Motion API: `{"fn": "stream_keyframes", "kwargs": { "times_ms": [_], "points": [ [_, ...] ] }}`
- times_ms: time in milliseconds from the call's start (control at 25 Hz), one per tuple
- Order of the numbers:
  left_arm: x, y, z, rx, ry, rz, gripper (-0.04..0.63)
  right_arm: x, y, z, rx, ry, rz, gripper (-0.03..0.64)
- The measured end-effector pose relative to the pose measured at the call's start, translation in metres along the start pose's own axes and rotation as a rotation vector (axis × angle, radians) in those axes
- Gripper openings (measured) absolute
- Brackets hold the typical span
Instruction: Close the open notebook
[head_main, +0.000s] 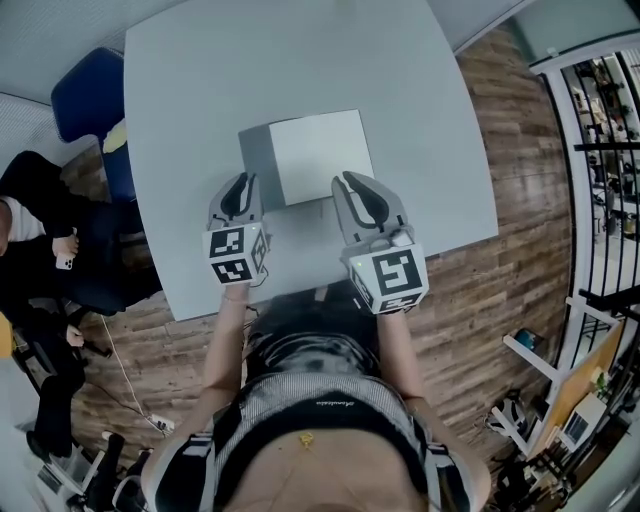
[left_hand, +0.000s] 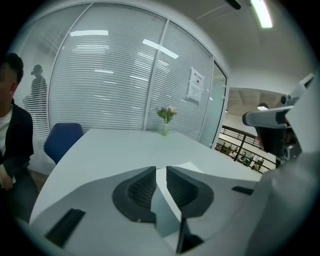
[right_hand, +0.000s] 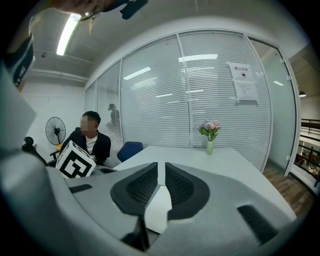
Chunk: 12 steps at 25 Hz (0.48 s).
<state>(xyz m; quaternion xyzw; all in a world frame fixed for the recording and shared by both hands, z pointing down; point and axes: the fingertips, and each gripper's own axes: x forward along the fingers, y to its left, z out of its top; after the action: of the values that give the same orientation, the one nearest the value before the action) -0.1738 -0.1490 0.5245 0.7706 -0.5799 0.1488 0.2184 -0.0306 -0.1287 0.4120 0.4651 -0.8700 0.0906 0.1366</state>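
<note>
Notebook (head_main: 318, 155) open mid-worktop, just beyond both grippers

Head view: it lies on the grey worktop (head_main: 200, 100), the spread running left to right and the fold near to far; left gripper (head_main: 238, 188) sits at the grey left leaf, right gripper (head_main: 356, 188) at the white page's near right corner, about equally close. Left gripper view: jaws (left_hand: 161, 170) slightly parted, empty, with the page (left_hand: 192, 166) ahead and to the right. Right gripper view: jaws (right_hand: 161, 167) slightly parted, empty, white page (right_hand: 159, 207) below.

Overhead head view, gripper views skimming shared table (head_main: 190, 110)
</note>
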Motion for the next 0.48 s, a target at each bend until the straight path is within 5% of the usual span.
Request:
{"fn": "stream_keyframes", "kwargs": {
  "times_ms": [480],
  "points": [
    [0.021,0.024,-0.052,-0.047,0.152,0.037,0.044,0.001,-0.004,0.004,-0.003,0.008,0.004,0.044]
  ]
}}
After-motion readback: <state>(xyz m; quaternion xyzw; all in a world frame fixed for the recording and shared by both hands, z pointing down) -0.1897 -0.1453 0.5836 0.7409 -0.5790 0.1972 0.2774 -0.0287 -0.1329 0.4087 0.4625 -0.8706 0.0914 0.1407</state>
